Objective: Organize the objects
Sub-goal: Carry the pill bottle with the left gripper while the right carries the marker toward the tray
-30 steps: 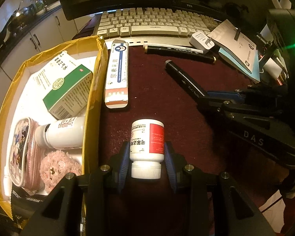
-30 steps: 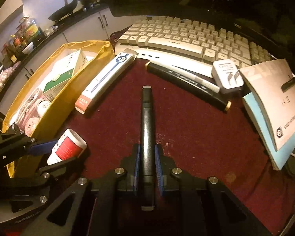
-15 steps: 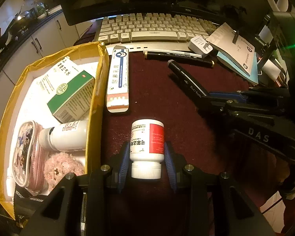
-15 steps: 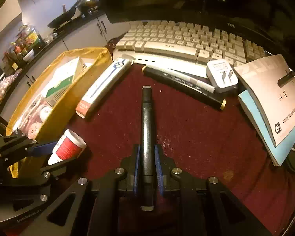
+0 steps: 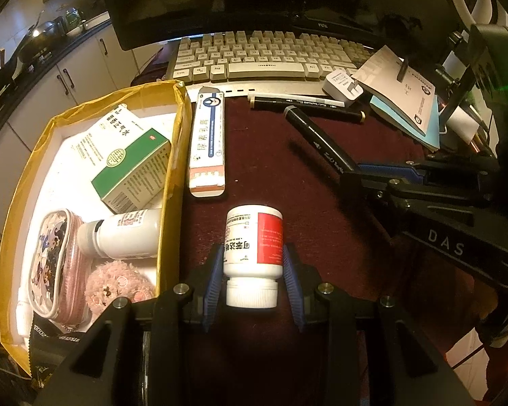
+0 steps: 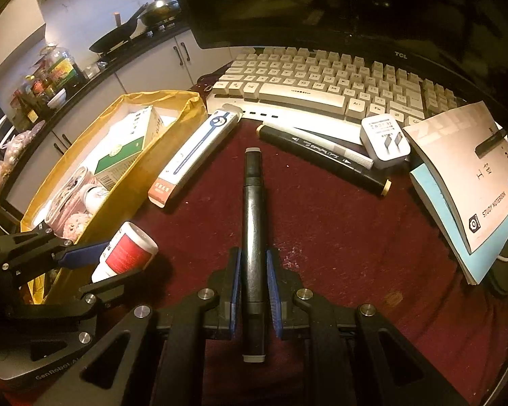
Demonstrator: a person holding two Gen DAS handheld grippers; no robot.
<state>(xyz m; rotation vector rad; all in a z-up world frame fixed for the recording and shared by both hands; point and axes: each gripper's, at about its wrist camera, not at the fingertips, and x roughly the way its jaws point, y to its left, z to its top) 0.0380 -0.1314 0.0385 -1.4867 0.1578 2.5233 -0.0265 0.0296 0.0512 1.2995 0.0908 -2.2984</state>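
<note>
My left gripper (image 5: pixel 252 264) is shut on a white pill bottle (image 5: pixel 253 243) with a red label, cap toward the camera, held above the dark red mat. The same bottle (image 6: pixel 128 250) shows in the right wrist view between the left gripper's blue pads. My right gripper (image 6: pixel 254 270) is shut on a black marker (image 6: pixel 253 209) that points away toward the keyboard; the marker (image 5: pixel 321 142) also appears in the left wrist view. Left of the bottle stands a yellow box (image 5: pixel 172 182) holding a green-and-white carton (image 5: pixel 132 162), a white bottle (image 5: pixel 125 235), a patterned pouch (image 5: pixel 50 260) and a pink fluffy thing (image 5: pixel 118 284).
A long white-and-blue carton (image 5: pixel 208 142) lies beside the box. Two more markers (image 6: pixel 321 155) and a white plug adapter (image 6: pixel 384 142) lie in front of the keyboard (image 6: pixel 321 84). A notebook stack (image 6: pixel 470 176) sits at the right, a monitor (image 6: pixel 321 6) behind.
Both views have shifted slightly, so the keyboard and box sit lower in frame. Both grips are unchanged.
</note>
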